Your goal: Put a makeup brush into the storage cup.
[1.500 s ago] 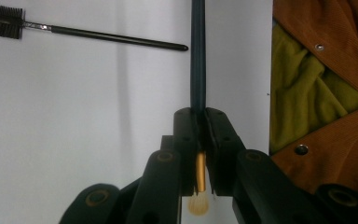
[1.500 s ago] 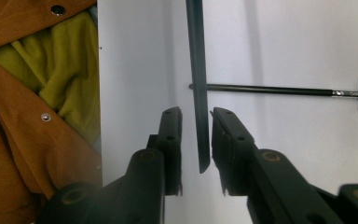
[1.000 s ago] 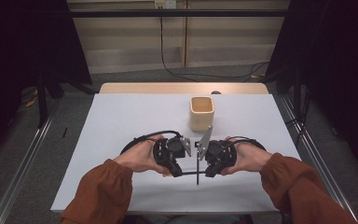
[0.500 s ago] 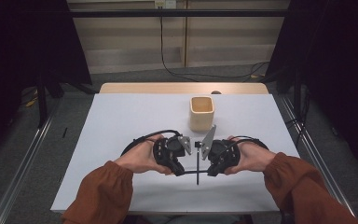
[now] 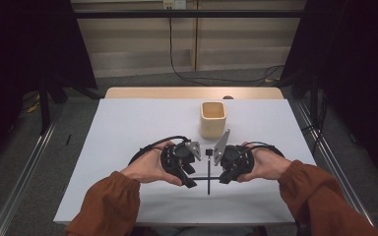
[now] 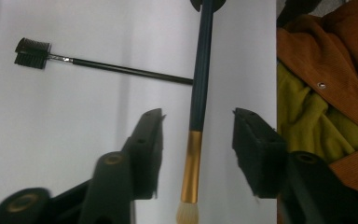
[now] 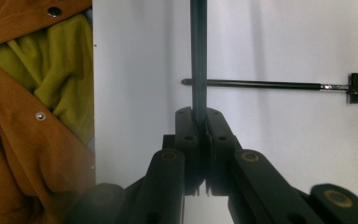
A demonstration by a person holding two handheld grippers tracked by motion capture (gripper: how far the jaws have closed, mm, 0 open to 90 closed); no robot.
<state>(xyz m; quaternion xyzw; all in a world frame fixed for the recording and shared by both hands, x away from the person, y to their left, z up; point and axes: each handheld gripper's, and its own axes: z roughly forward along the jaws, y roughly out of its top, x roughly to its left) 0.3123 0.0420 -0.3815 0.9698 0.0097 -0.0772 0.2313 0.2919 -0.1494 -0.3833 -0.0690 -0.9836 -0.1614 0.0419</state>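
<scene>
Now the right gripper [image 7: 199,154] clamps a slim gold-ferruled brush [image 6: 199,88].

Left gripper [image 6: 196,133] parted around a makeup brush

Its two black jaws have just been opening and stand apart, neither pad touching the makeup brush [image 6: 198,93] that runs lengthwise between them: pale bristles at the near end, a gold ferrule level with the jaw tips, a dark teal handle reaching away. Beyond the left jaw a thin brow comb brush [image 6: 98,65] lies crosswise on the white tabletop [image 6: 74,140], its tip meeting the handle. Right of the right jaw are a rust corduroy sleeve [image 6: 340,56] and yellow-green cloth [image 6: 307,112].
</scene>
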